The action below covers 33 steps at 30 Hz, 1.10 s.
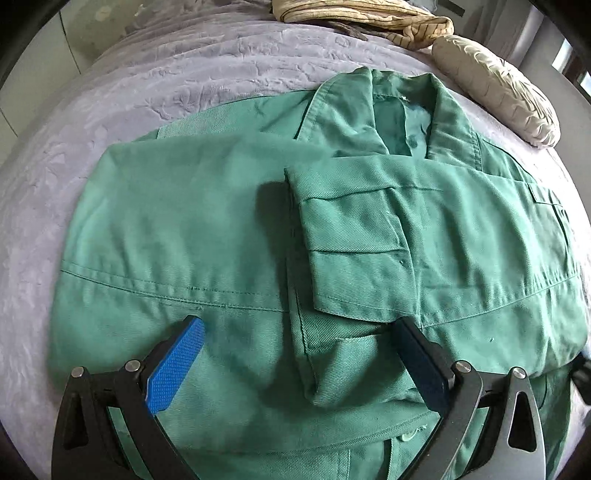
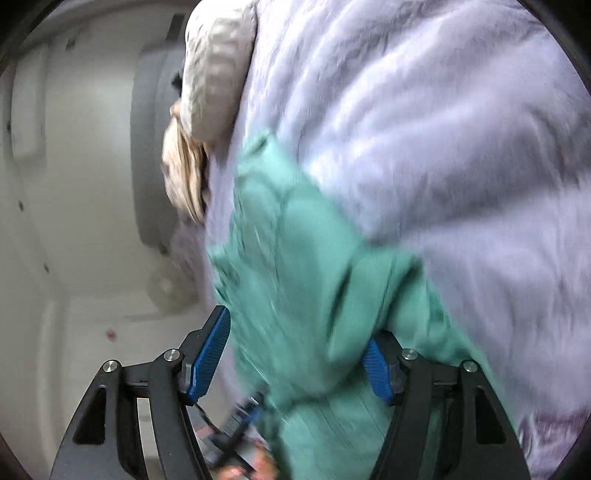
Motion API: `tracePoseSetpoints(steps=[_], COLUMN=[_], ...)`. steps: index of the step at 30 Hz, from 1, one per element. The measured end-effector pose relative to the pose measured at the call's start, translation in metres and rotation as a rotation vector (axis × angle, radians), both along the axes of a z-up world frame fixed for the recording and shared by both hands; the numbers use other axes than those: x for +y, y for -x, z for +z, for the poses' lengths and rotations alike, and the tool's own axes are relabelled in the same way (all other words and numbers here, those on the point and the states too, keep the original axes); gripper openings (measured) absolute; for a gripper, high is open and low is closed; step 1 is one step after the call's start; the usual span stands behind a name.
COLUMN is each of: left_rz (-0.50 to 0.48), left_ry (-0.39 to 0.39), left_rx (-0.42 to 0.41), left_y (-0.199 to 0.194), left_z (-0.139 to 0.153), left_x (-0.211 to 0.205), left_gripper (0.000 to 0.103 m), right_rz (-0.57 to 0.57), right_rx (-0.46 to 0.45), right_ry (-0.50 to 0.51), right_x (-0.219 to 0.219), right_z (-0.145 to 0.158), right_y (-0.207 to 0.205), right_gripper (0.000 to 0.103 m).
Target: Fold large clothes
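Note:
A large green work jacket point(image 1: 229, 236) lies spread on a lilac bedspread point(image 1: 155, 81), collar point(image 1: 388, 110) at the far side. One sleeve point(image 1: 354, 254) is folded across its front. My left gripper point(image 1: 299, 332) is open and empty, hovering over the jacket's lower part with its blue pads point(image 1: 173, 373) on either side of the sleeve cuff. In the blurred right wrist view the same jacket point(image 2: 314, 288) lies on the bedspread point(image 2: 424, 129). My right gripper point(image 2: 295, 350) is open, its blue pads point(image 2: 210, 350) astride the jacket's edge without pinching it.
A beige pillow point(image 1: 498, 88) and a striped tan cloth point(image 1: 362, 18) lie at the far end of the bed. In the right wrist view the pillow point(image 2: 218, 70) sits at the bed's edge, with white wall and floor point(image 2: 74, 184) to the left.

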<state>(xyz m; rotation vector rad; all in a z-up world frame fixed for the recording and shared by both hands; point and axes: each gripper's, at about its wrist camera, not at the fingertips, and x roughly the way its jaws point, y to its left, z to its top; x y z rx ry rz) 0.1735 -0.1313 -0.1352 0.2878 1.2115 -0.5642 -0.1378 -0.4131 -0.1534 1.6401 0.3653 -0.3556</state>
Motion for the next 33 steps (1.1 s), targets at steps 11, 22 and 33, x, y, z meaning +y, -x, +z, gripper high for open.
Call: tracePoseSetpoints(steps=[11, 22, 33], left_rz=[-0.101, -0.525, -0.705], left_ry=[-0.011, 0.117, -0.067], left_rx=[-0.095, -0.113, -0.021], left_y=[0.010, 0.057, 0.088], left_z=[0.045, 0.085, 0.029], left_x=[-0.040, -0.239, -0.362], left_gripper=[0.102, 0.102, 0.039], right_rz=[-0.177, -0.078, -0.039], right_rx=[-0.142, -0.011, -0.053], right_ry=[-0.142, -0.077, -0.086], right_x=[0.000, 0.001, -0.004], right_z=[-0.028, -0.039, -0.045], right_y=[0.042, 0.050, 0.047], right_gripper=[0.065, 0.004, 0.007])
